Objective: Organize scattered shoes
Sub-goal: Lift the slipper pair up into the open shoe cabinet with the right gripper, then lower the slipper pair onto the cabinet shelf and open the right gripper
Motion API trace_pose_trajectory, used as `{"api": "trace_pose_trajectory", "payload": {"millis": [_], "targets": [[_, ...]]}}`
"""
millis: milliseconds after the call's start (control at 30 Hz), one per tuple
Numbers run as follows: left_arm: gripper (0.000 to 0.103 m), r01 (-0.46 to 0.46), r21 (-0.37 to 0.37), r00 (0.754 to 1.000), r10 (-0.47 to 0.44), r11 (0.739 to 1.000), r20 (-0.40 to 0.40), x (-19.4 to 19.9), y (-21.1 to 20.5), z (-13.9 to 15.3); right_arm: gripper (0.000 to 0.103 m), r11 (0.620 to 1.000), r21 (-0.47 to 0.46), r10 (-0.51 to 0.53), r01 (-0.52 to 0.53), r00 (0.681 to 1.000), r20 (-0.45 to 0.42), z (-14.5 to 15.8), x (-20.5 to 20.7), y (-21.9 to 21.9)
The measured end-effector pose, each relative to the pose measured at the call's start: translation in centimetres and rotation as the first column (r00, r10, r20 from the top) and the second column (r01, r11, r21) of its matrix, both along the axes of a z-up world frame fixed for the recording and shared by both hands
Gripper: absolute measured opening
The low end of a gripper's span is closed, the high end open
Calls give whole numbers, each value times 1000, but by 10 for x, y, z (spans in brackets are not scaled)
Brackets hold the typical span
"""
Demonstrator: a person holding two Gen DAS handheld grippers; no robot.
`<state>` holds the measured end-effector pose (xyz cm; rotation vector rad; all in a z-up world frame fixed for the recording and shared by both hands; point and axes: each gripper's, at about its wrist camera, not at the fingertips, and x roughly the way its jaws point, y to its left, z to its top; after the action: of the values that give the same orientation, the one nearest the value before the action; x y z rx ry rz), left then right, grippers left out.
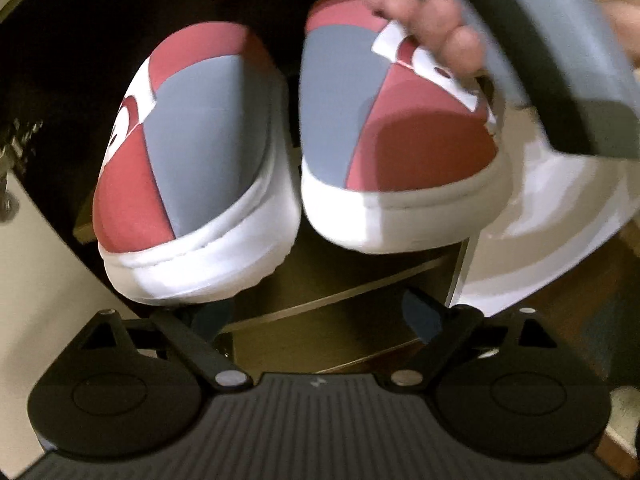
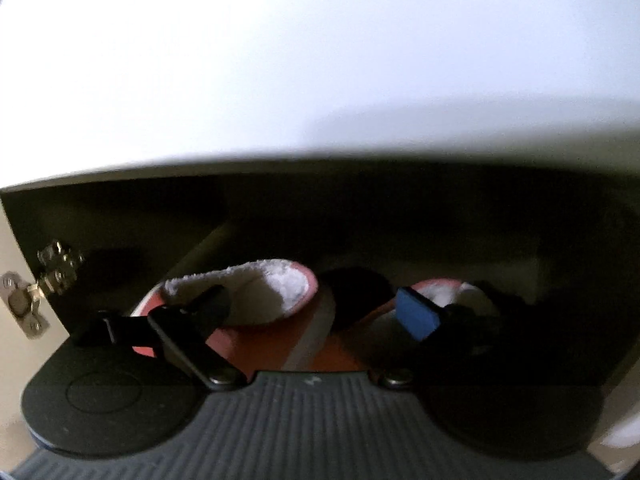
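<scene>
Two red, grey and white slippers stand side by side in a dark cabinet, toes toward me. In the left wrist view the left slipper [image 1: 192,152] and the right slipper [image 1: 400,128] fill the middle. My left gripper [image 1: 316,316] is open just below their white soles, nothing between its fingers. A hand [image 1: 432,24] holding a grey handle [image 1: 560,60] hovers over the right slipper. In the right wrist view my right gripper [image 2: 316,312] is open above the slippers. Its fingers straddle the fleece-lined left slipper [image 2: 276,300] without pressing it. The other slipper [image 2: 452,292] sits behind the blue pad [image 2: 416,316].
Wooden shelf boards [image 1: 320,304] run beneath the slippers. A cream door panel [image 1: 32,260] with a metal hinge [image 2: 36,292] stands at the left, and a white panel [image 1: 540,240] at the right. A broad white surface [image 2: 320,80] spans above the dark opening.
</scene>
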<state>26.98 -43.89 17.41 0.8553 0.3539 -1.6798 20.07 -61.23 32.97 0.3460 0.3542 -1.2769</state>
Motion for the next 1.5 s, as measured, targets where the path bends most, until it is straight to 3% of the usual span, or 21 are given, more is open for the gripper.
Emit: {"api": "trace_pose_trajectory", "payload": {"millis": [33,167,267,367,433,533,633,767,867,1033,1100,1167,1367,1500], "targets": [[93,21,6,1000,-21,1000,7,-2,2,1,98,1000,-5,9,-9,1000,-10,3,3,14],[93,71,28,996,-72,997,45,-8,9,-1,98,1000,-3,-6,6,998,-55,4,2,51],[93,102,36,989,-106,994,103,-14,17,-7,98,990,92,-99,106,992,-81,8,-27,60],[95,115,39,988,-119,993,98,-10,13,-8,90,975,172,-143,141,990,-4,-10,-26,44],[94,131,38,984,-134,991,113,-1,-3,-8,85,976,150,-154,155,988,-22,-10,-25,39],[94,133,36,983,-137,990,119,-5,0,-10,79,974,169,-158,151,987,29,-1,-34,16],[94,136,33,983,-139,990,117,-7,1,-10,81,978,160,-145,136,989,41,-2,-38,14],[93,145,10,982,-145,989,118,-9,1,-6,84,988,80,-138,135,989,44,-18,-37,29],[94,145,12,983,-145,989,112,-8,1,-6,87,989,68,-132,131,991,12,-25,-30,27],[92,191,46,964,-196,981,177,-18,15,-21,93,981,66,-173,182,977,-126,-37,-6,34],[92,210,41,959,-213,977,187,-21,21,-23,89,975,101,-185,200,973,-138,-38,-2,35],[92,211,30,963,-214,977,162,-20,26,-22,77,977,97,-172,190,970,-171,-37,4,35],[92,151,3,980,-150,988,134,-4,26,-22,69,986,98,-115,132,980,-161,-30,18,17],[92,150,9,977,-150,989,152,3,28,-27,76,987,77,-131,144,979,-157,-31,23,-4]]}}
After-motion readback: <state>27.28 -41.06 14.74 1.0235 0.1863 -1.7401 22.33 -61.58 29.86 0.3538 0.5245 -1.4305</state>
